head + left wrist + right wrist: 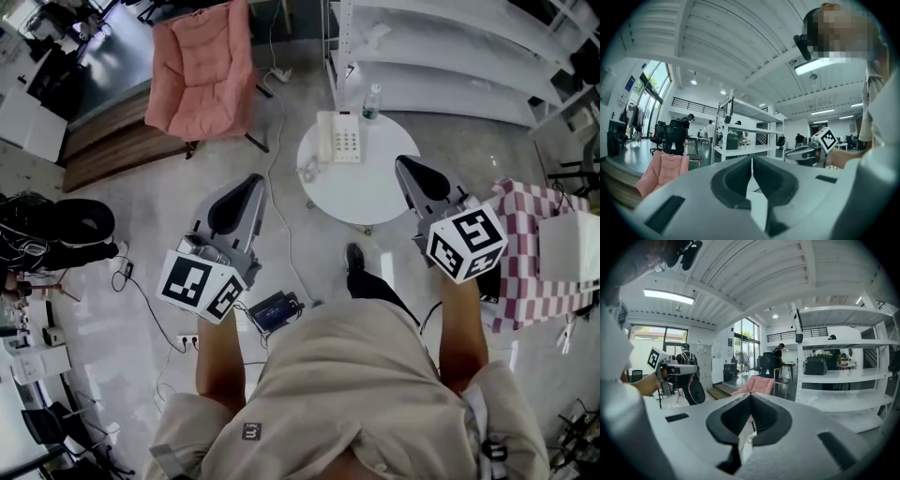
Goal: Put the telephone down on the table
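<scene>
At the bottom of the head view, my bare forearms reach forward from my beige shirt, the left forearm (pixel 220 361) lower left, the right forearm (pixel 461 328) lower right. Each carries a gripper, its marker cube nearest me. My left gripper (pixel 253 183) sits centre left and my right gripper (pixel 403 164) centre right, both pointing toward the top of the frame. Both pairs of jaws are pressed together with nothing between them. Beyond the tips, upper centre, stands the round white table (pixel 375 192). The telephone (pixel 339 137) lies on its far side, apart from both grippers. A bottle (pixel 371 101) stands just beyond.
</scene>
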Demonstrator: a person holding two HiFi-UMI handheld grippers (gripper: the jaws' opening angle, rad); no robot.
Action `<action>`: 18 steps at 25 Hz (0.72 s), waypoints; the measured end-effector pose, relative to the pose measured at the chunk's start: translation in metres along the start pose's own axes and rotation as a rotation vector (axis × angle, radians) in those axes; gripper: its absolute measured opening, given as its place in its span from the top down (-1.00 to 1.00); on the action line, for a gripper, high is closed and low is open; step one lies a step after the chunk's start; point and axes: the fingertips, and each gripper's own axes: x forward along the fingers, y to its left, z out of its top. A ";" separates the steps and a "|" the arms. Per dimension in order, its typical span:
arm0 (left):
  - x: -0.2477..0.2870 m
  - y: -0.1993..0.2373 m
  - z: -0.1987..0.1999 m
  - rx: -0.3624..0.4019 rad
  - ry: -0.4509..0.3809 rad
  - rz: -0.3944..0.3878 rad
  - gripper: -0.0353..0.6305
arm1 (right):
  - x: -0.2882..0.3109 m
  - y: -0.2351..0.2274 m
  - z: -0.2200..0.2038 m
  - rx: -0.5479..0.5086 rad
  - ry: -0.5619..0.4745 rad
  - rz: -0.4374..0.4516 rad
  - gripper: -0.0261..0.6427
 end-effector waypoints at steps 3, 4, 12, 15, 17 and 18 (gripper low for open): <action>-0.008 -0.001 0.000 -0.002 0.000 0.001 0.85 | -0.007 0.005 -0.001 0.007 0.002 -0.001 0.94; -0.010 -0.001 -0.001 -0.003 0.001 0.002 0.85 | -0.009 0.006 -0.002 0.009 0.004 -0.002 0.94; -0.019 -0.005 -0.010 -0.015 0.016 0.003 0.85 | -0.019 0.011 -0.010 0.022 0.014 -0.004 0.94; -0.020 -0.006 -0.011 -0.017 0.023 -0.002 0.85 | -0.020 0.012 -0.009 0.022 0.016 -0.003 0.94; -0.019 -0.007 -0.011 -0.018 0.027 -0.006 0.85 | -0.020 0.012 -0.008 0.022 0.017 -0.003 0.94; -0.019 -0.007 -0.011 -0.019 0.029 -0.008 0.85 | -0.020 0.012 -0.008 0.022 0.017 -0.003 0.94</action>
